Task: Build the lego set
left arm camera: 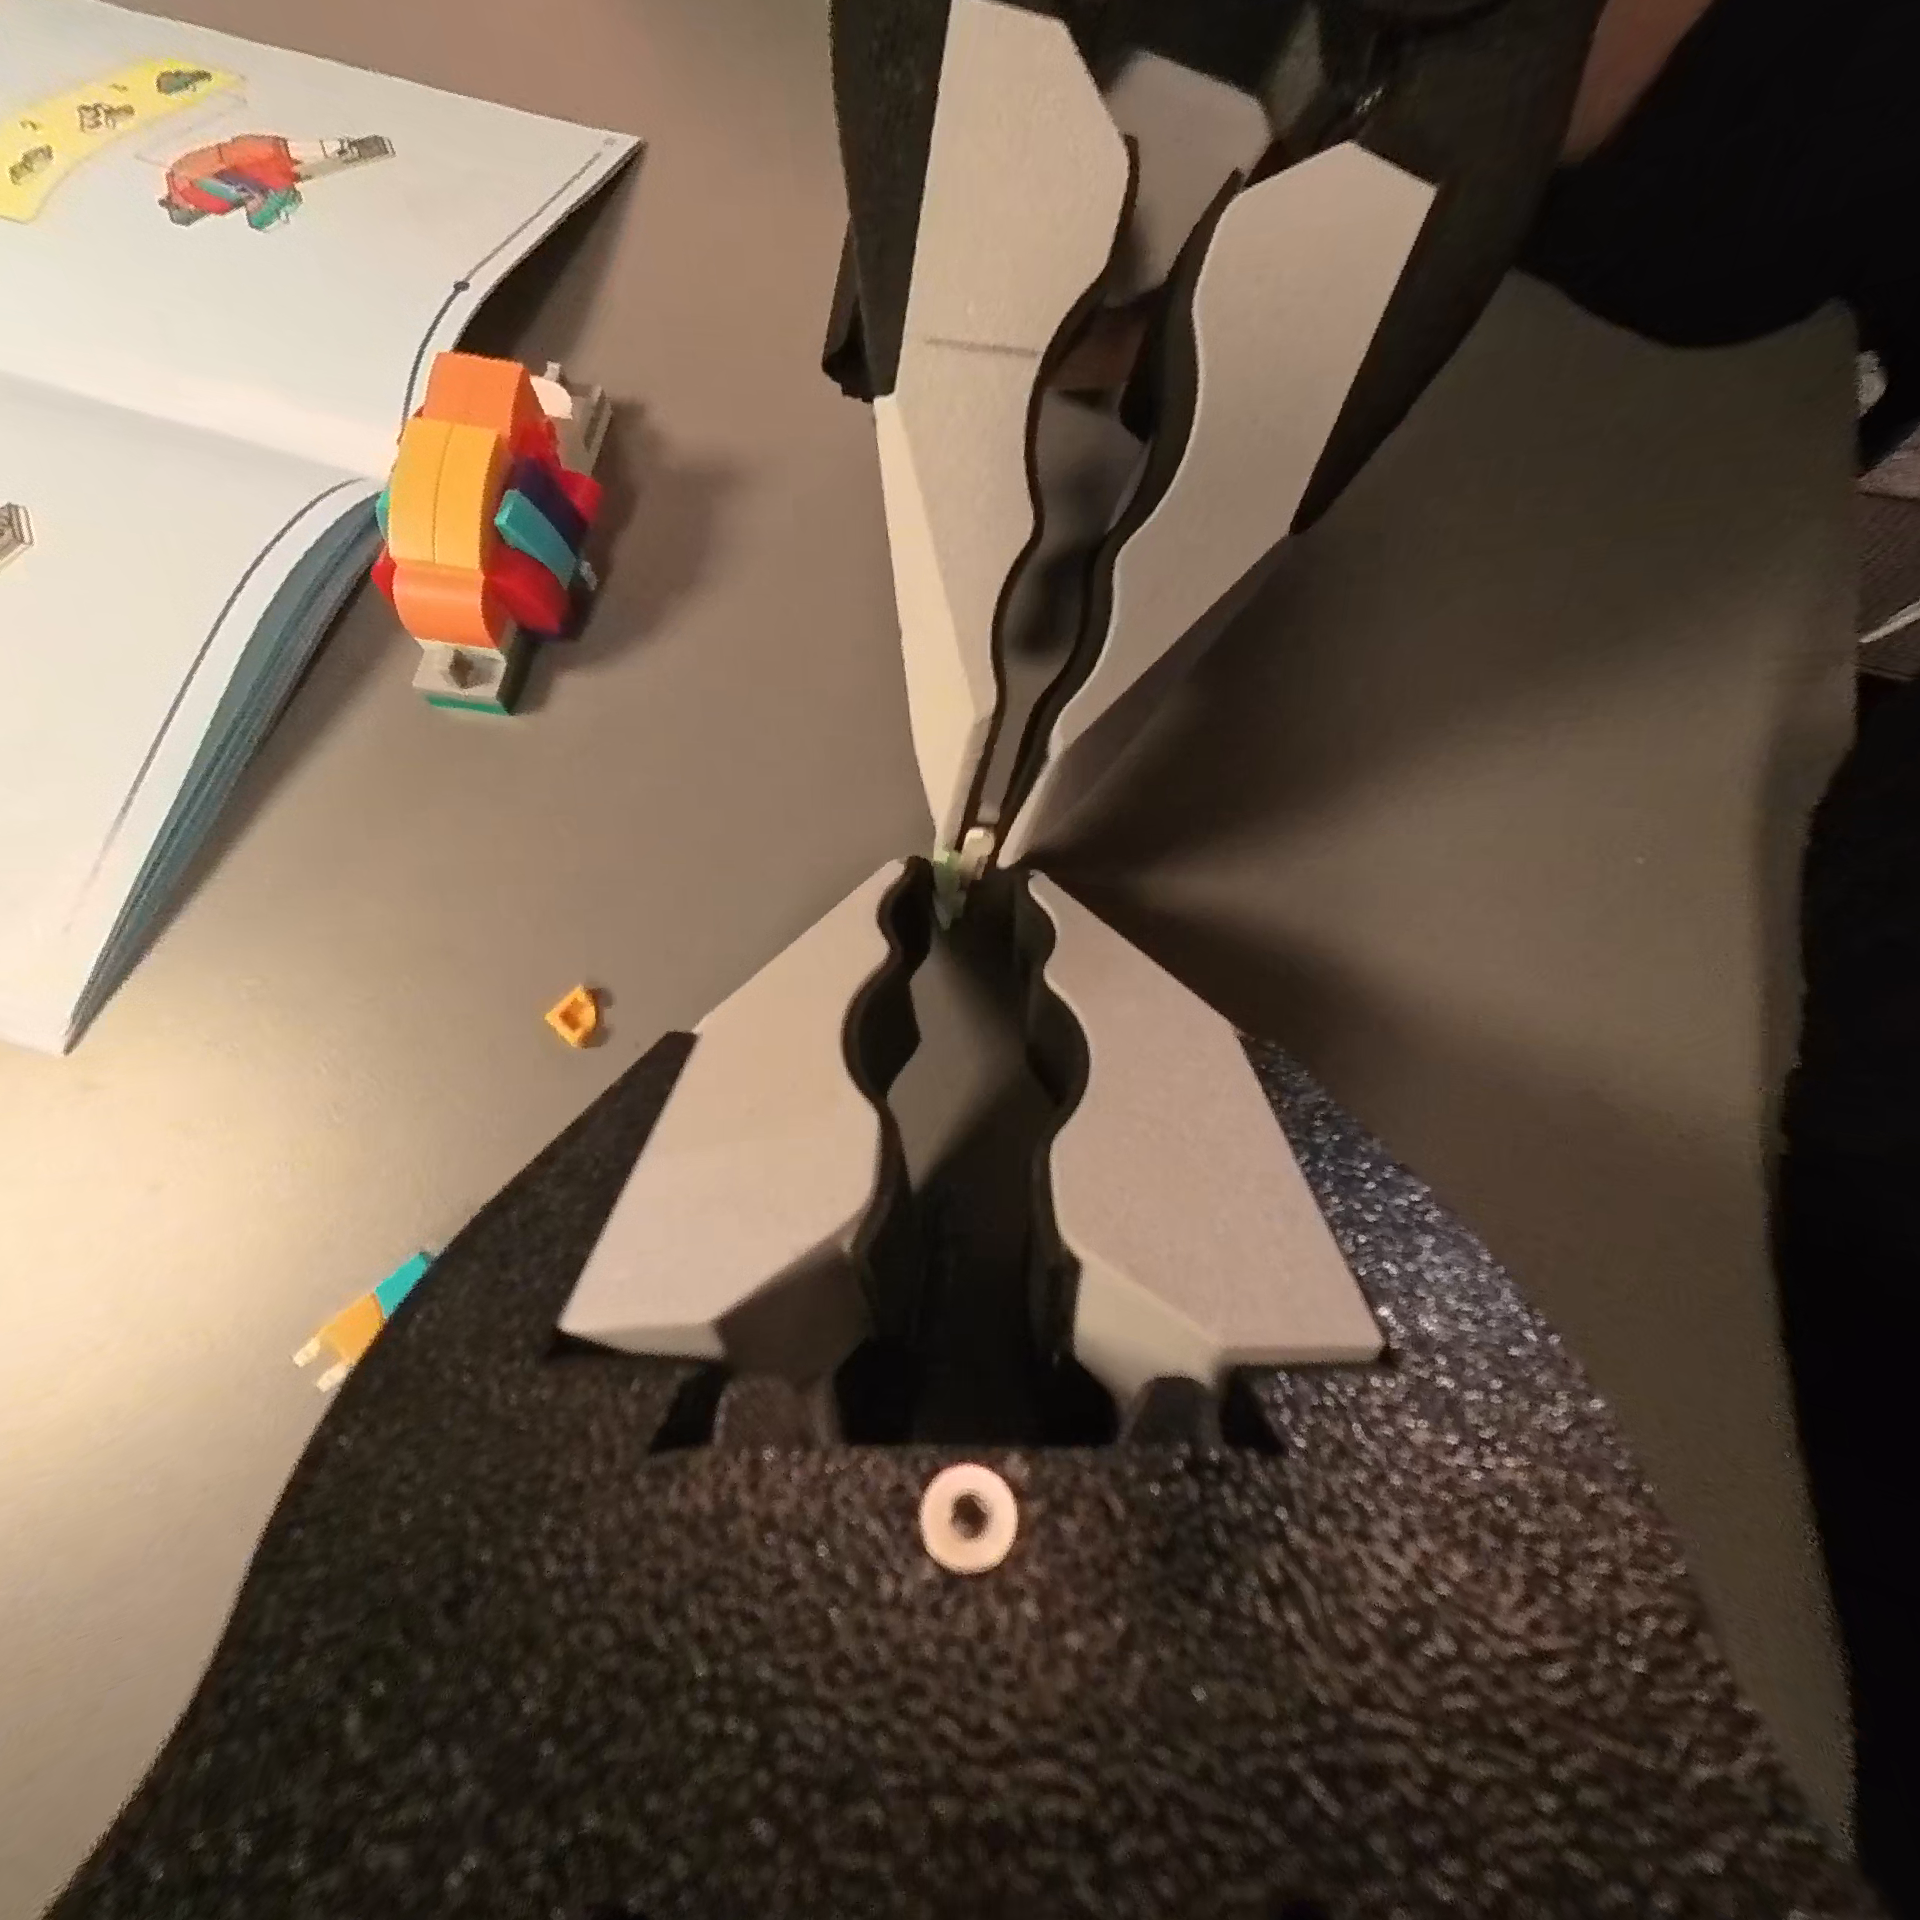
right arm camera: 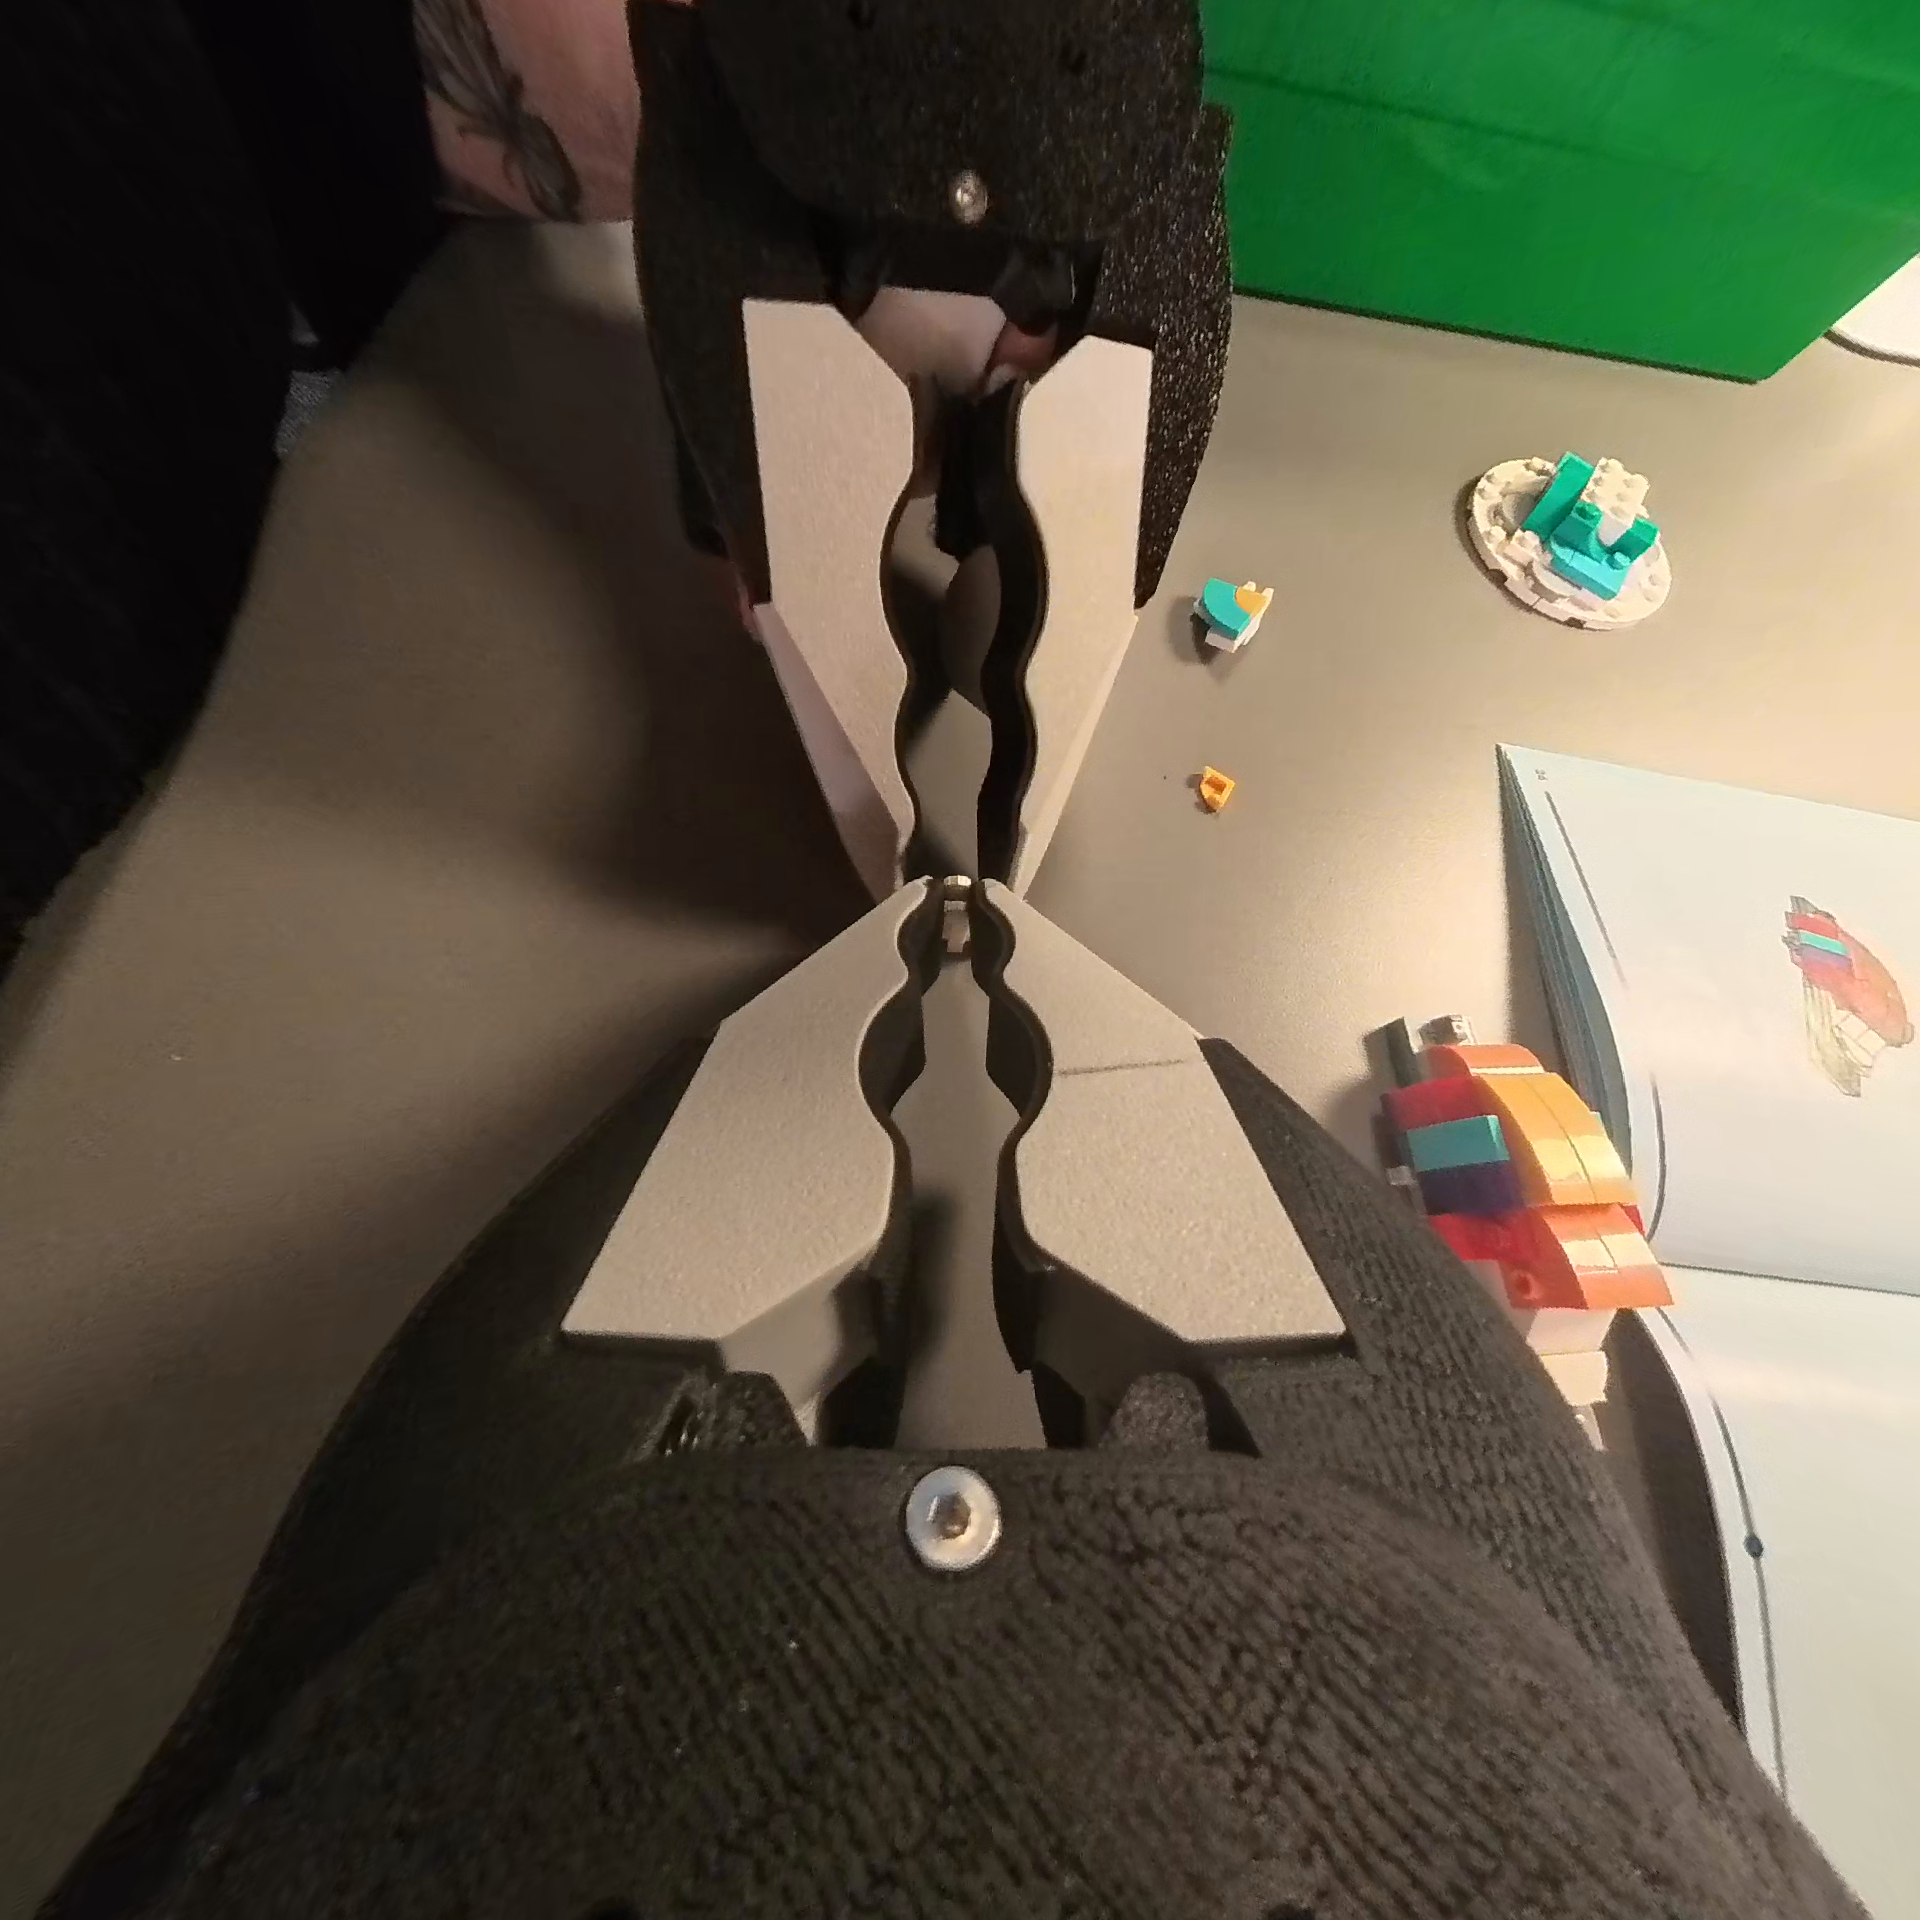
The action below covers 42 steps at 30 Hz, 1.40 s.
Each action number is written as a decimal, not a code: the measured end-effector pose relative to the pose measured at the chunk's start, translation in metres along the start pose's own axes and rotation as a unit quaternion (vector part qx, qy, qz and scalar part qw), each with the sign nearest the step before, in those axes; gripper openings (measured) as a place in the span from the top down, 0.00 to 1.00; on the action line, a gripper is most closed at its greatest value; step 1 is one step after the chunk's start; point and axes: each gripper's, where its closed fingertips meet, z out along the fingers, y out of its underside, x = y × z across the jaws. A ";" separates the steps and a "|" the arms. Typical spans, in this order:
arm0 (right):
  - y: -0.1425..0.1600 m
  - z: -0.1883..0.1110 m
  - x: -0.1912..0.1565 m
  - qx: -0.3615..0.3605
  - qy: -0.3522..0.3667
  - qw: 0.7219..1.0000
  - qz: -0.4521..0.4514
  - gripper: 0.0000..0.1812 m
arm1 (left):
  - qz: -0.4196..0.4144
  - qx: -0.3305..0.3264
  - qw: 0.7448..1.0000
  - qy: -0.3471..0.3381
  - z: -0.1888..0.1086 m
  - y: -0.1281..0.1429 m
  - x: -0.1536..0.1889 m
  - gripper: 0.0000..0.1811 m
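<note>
two hand-held grippers meet tip to tip above a grey table point(left arm camera: 727, 623) as a small lego joint is lined up. the left gripper point(left arm camera: 961, 899) is pinched nearly closed on a tiny green piece point(left arm camera: 945, 883), only a sliver of it showing at its tips. the right gripper point(right arm camera: 956, 914), reaching in from the far side of the left wrist view, is likewise closed down on a small white piece point(right arm camera: 956, 920). the two pieces sit touching or all but touching, directly between the opposing tips; which one is stud side up cannot be told.

the coming move turns on that line: the two grippers' long axes run almost head-on, near to far, so the join appears to call for a straight push along that axis, both hands equally close to it.

the rest of the set lies well apart, to the left in the left wrist view. the colourful model point(left arm camera: 488, 520) of orange, yellow, red and teal bricks lies on its side against the open instruction booklet point(left arm camera: 208, 364). a small orange piece point(left arm camera: 574, 1013) sits alone nearer in, and a teal and yellow sub-assembly point(left arm camera: 364, 1314) lies beside the left gripper's body. a white round base point(right arm camera: 1569, 540) with teal bricks stands far off, near a green backdrop point(right arm camera: 1558, 156).

the booklet shows printed build diagrams; no brand marks are legible.
</note>
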 end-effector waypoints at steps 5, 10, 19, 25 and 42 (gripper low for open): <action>0.001 0.000 0.001 0.000 0.000 1.000 0.001 0.98 | 0.007 0.001 1.000 -0.004 0.002 -0.001 -0.001 0.94; -0.001 -0.002 0.001 0.008 0.013 1.000 -0.024 0.98 | 0.036 0.013 0.999 -0.024 -0.001 -0.004 -0.003 0.96; -0.041 -0.028 0.011 0.056 0.114 0.983 -0.133 0.98 | 0.175 0.136 0.964 -0.147 -0.036 -0.047 -0.010 0.97; -0.071 -0.041 0.010 0.084 0.115 0.980 -0.139 0.98 | 0.214 0.206 0.943 -0.149 -0.059 -0.068 -0.001 0.96; -0.111 -0.051 0.012 0.121 0.097 0.979 -0.136 0.95 | 0.126 0.340 0.928 -0.080 -0.092 -0.090 0.004 0.97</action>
